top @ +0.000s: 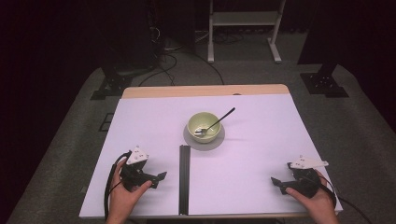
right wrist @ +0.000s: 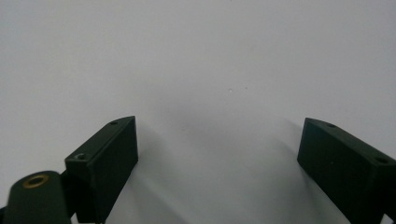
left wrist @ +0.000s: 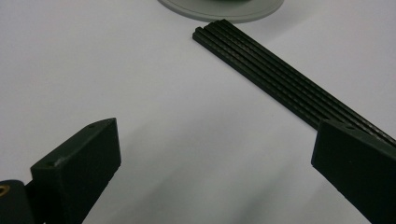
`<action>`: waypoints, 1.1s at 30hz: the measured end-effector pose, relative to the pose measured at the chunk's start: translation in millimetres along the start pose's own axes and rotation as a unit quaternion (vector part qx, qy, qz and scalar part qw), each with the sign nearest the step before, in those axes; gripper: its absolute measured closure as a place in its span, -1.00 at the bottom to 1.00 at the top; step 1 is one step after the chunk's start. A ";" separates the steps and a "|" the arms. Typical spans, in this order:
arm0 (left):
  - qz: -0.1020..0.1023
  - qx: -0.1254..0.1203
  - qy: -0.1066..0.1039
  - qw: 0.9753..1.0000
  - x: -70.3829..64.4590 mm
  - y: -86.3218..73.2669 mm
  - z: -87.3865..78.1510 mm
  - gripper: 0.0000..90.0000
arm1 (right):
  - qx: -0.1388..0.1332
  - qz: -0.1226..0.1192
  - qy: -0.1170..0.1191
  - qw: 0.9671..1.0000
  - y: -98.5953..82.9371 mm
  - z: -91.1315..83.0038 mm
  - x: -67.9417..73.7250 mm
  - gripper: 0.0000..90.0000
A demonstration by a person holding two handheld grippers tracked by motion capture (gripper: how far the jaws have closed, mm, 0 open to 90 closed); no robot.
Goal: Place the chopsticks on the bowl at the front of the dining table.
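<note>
both grippers resting on the white table (top: 261,154), near edge, one in each hand. left gripper (top: 159,177) at the left front, jaws spread wide w/ nothing between, tips pointing toward the centre; in the left gripper view just bare white surface sits in the gap. right gripper (top: 275,182) at the right front, jaws also wide apart and holding nothing, bare table between them in the right gripper view.

black strip (top: 184,179) lies flat btwn the two grippers, running from the front edge up toward the bowl; ribbed lengthwise, looks like several thin bars side by side. it's just beside the left gripper's tips, not touching; well apart from the right one. in the left gripper view the strip (left wrist: 280,79) runs diagonally behind the one jaw.

pale green bowl (top: 204,126) mid-table on a grey round plate (top: 215,142), spoon (top: 215,123) leaning in it w/ dark handle sticking out over the rim to the back right. strip's far end sits just by the plate edge (left wrist: 224,13).

no readable text, labels or brand marks anywhere.
</note>
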State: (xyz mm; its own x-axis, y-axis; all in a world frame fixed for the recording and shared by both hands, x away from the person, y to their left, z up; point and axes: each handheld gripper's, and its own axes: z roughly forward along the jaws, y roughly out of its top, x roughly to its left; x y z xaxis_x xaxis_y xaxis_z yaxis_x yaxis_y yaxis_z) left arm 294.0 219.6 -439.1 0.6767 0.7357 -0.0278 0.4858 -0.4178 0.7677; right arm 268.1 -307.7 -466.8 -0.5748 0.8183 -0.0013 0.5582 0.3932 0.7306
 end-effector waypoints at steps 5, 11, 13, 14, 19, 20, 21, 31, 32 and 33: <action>0.005 0.002 -0.002 1.000 -3.9 4.5 4.7 -1.00 | 0.000 0.000 0.000 1.000 0.0 0.0 0.0 -0.77; 0.010 0.002 -0.006 1.000 -8.9 9.6 10.4 -1.00 | 0.000 0.000 0.000 1.000 0.0 0.0 0.0 -0.77; 0.011 0.002 -0.007 1.000 -10.8 11.4 12.8 -1.00 | 0.000 0.000 0.000 1.000 0.0 0.0 0.0 -0.77; 0.011 0.002 -0.007 1.000 -10.8 11.4 12.8 -1.00 | 0.000 0.000 0.000 1.000 0.0 0.0 0.0 -0.77; 0.014 0.005 -0.008 1.000 -15.6 15.7 19.5 -1.00 | 0.000 0.000 0.000 1.000 0.0 0.0 0.0 -0.77; 0.014 0.005 -0.008 1.000 -16.4 16.1 20.7 -1.00 | 0.000 0.000 0.000 1.000 0.0 0.0 0.0 -0.77; 0.016 0.006 -0.007 1.000 -17.3 16.8 22.2 -1.00 | 0.000 0.000 0.000 1.000 0.0 0.0 0.0 -0.77; 0.021 0.016 -0.006 1.000 -24.9 20.8 33.8 -1.00 | 0.000 0.000 0.000 1.000 0.0 0.0 0.0 -0.77; 0.020 0.016 -0.005 1.000 -25.7 20.9 35.2 -1.00 | 0.000 0.000 0.000 1.000 0.0 0.0 0.0 -0.77; 0.019 0.016 -0.004 1.000 -26.2 20.9 36.4 -1.00 | 0.000 0.000 0.000 1.000 0.1 0.0 0.0 -0.77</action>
State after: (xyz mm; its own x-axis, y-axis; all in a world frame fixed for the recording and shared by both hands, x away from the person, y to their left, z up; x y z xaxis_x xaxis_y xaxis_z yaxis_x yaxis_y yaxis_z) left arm 306.6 172.1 -445.6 0.7002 0.7140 -0.0040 0.4762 -0.4628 0.7477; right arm 268.1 -307.7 -466.8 -0.5747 0.8183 -0.0013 0.5584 0.3933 0.7304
